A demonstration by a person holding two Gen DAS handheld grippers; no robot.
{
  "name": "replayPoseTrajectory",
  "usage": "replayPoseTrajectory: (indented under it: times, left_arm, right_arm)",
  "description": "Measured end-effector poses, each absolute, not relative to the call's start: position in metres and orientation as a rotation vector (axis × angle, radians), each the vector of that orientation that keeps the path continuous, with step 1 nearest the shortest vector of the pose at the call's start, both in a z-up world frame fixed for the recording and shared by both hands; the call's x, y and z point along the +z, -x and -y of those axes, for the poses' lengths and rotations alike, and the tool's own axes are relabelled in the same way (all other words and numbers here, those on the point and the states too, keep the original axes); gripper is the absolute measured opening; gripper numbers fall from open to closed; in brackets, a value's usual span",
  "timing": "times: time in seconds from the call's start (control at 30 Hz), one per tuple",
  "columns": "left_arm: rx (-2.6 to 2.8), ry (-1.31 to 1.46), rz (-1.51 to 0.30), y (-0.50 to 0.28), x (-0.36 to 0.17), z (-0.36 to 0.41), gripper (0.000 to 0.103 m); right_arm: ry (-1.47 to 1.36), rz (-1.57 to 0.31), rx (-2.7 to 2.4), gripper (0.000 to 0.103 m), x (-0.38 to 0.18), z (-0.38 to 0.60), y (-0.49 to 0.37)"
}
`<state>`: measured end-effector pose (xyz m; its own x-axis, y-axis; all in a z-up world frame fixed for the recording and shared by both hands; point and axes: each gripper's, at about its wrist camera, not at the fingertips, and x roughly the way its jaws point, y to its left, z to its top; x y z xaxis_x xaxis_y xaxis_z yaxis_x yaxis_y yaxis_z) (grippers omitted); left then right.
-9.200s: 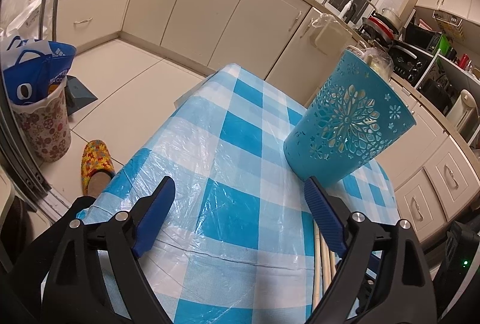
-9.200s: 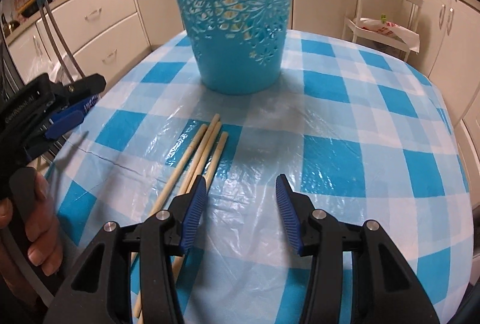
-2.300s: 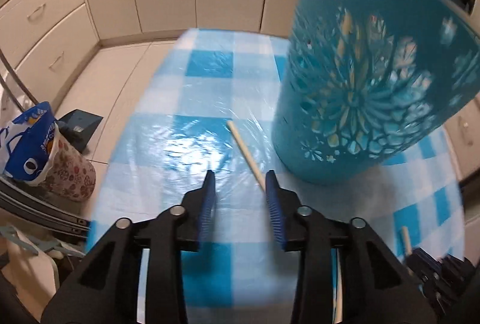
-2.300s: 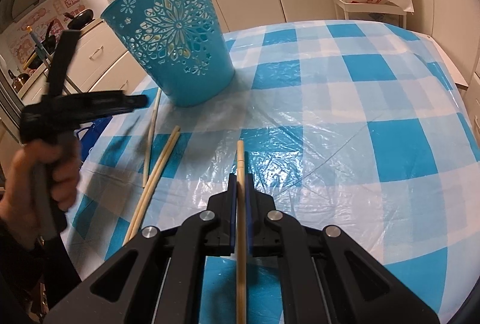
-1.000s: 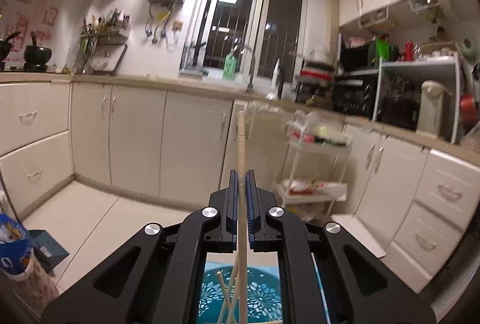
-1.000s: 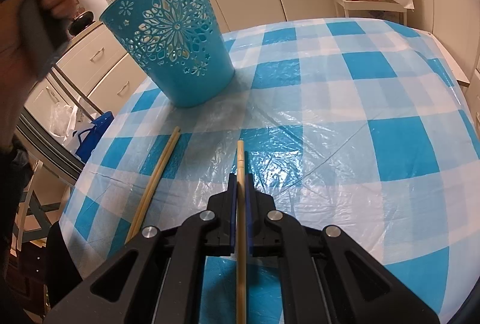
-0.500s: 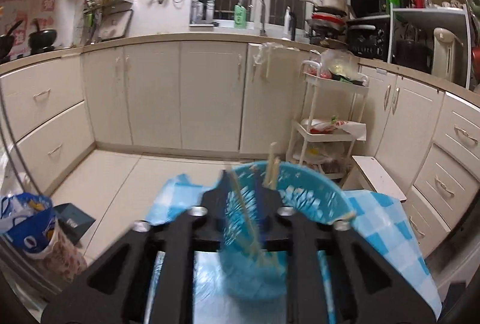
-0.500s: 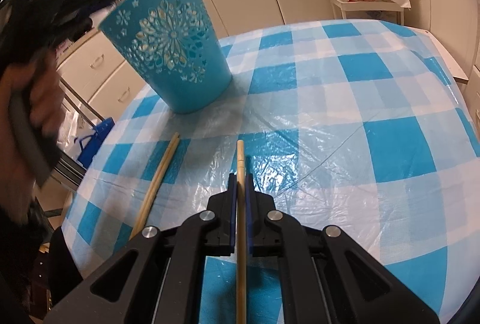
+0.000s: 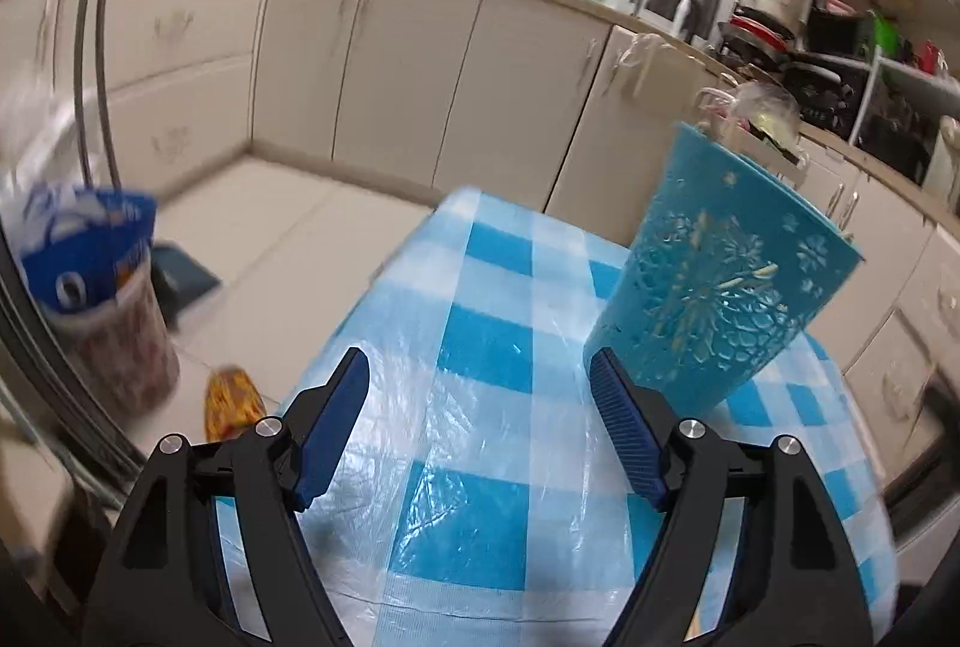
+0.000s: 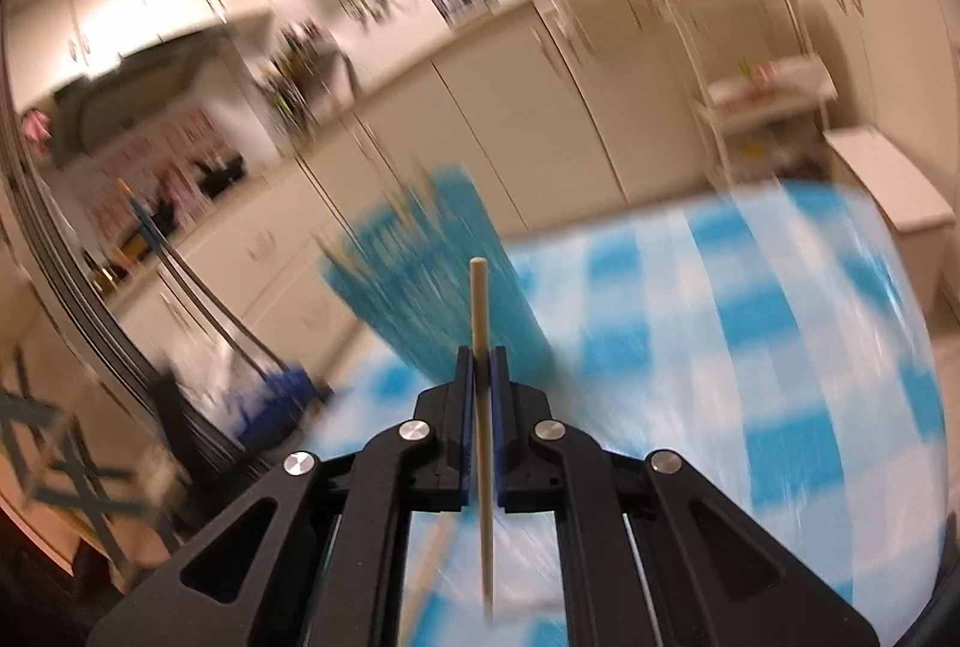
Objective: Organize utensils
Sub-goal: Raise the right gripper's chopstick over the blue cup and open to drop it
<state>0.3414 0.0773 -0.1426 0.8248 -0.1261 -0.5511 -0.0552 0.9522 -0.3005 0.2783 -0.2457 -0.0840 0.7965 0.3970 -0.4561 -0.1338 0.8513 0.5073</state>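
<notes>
A teal cut-out basket (image 9: 720, 281) stands on the blue-and-white checked tablecloth (image 9: 480, 467); pale chopsticks show through its holes. My left gripper (image 9: 480, 389) hovers over the cloth just left of the basket, its jaws opening with nothing between them. My right gripper (image 10: 480, 365) is shut on a wooden chopstick (image 10: 480, 311), lifted off the table and pointing at the blurred basket (image 10: 432, 275). Another chopstick (image 10: 429, 569) lies blurred on the cloth below the right gripper.
Cream kitchen cabinets (image 9: 420, 65) run along the back. On the floor to the left are a blue bag in a floral bin (image 9: 96, 281) and a patterned slipper (image 9: 231, 401). A white wire rack (image 10: 762, 95) stands beyond the table.
My left gripper let its chopstick fall into the basket, opened, and dropped to the table left of the basket. My right gripper lifted its chopstick off the cloth and tilted upward.
</notes>
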Motion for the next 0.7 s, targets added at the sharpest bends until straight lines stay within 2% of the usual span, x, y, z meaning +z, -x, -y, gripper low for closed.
replayPoseTrajectory:
  times: [0.13, 0.3, 0.4, 0.47, 0.5, 0.53, 0.57, 0.7]
  left_arm:
    - [-0.047, 0.366, -0.600, -0.343, -0.149, -0.084, 0.078]
    - [-0.058, 0.452, -0.617, -0.347, -0.159, -0.096, 0.079]
    - [-0.056, 0.490, -0.619, -0.348, -0.163, -0.102, 0.079]
    - [-0.059, 0.496, -0.618, -0.348, -0.164, -0.102, 0.079]
    - [-0.062, 0.498, -0.620, -0.348, -0.164, -0.102, 0.079]
    - [-0.064, 0.500, -0.624, -0.349, -0.165, -0.102, 0.079]
    - [-0.065, 0.503, -0.627, -0.349, -0.165, -0.102, 0.079]
    - [-0.071, 0.512, -0.632, -0.350, -0.166, -0.102, 0.079]
  right_arm:
    - [-0.507, -0.453, 0.362, 0.006, -0.028, 0.238, -0.309]
    - [-0.508, -0.361, 0.402, 0.006, 0.016, 0.224, -0.348]
    - [-0.483, -0.371, 0.391, 0.006, 0.023, 0.222, -0.362]
    - [-0.452, -0.454, 0.379, 0.007, 0.015, 0.222, -0.366]
    - [-0.429, -0.506, 0.365, 0.011, 0.006, 0.222, -0.363]
    - [-0.404, -0.553, 0.346, 0.033, -0.003, 0.221, -0.359]
    - [-0.358, -0.621, 0.304, 0.048, -0.019, 0.219, -0.351]
    - [-0.211, -0.921, 0.233, 0.048, -0.106, 0.201, -0.326]
